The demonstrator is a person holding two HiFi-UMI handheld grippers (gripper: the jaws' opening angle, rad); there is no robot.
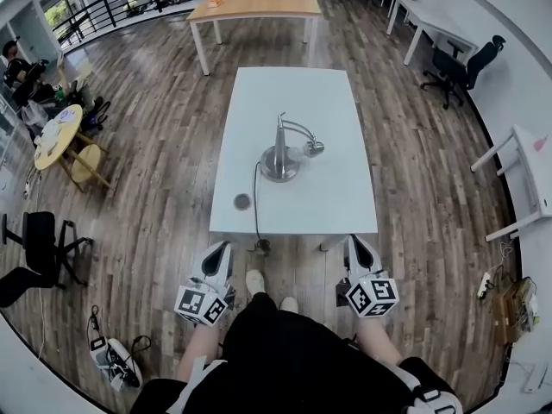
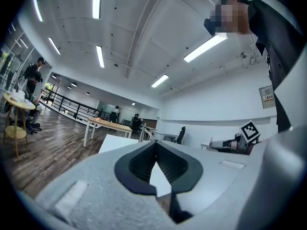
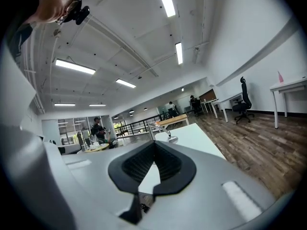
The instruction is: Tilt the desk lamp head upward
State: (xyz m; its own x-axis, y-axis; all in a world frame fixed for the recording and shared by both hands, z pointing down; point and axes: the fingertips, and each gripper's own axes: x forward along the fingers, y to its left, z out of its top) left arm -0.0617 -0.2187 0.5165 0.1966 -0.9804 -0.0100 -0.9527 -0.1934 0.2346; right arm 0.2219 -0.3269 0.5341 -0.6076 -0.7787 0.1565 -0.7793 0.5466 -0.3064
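A silver desk lamp (image 1: 285,151) stands on the white table (image 1: 293,102), its round base toward the near half and its small head (image 1: 315,147) hanging low to the right on a curved arm. Its cord (image 1: 255,198) runs off the near edge. Both grippers hang below the table's near edge, at my thighs, well short of the lamp. The left gripper (image 1: 221,250) is shut and empty; so is the right gripper (image 1: 355,244). The right gripper view shows the lamp head (image 3: 171,139) just over its shut jaws. The left gripper view shows only a sliver of the lamp arm (image 2: 151,134).
A small dark round object (image 1: 242,202) lies near the table's front left corner. A wooden table (image 1: 254,5) stands beyond. Office chairs (image 1: 457,63), a round yellow side table (image 1: 57,136) and white desks (image 1: 526,175) ring the wooden floor. People stand far off at the left.
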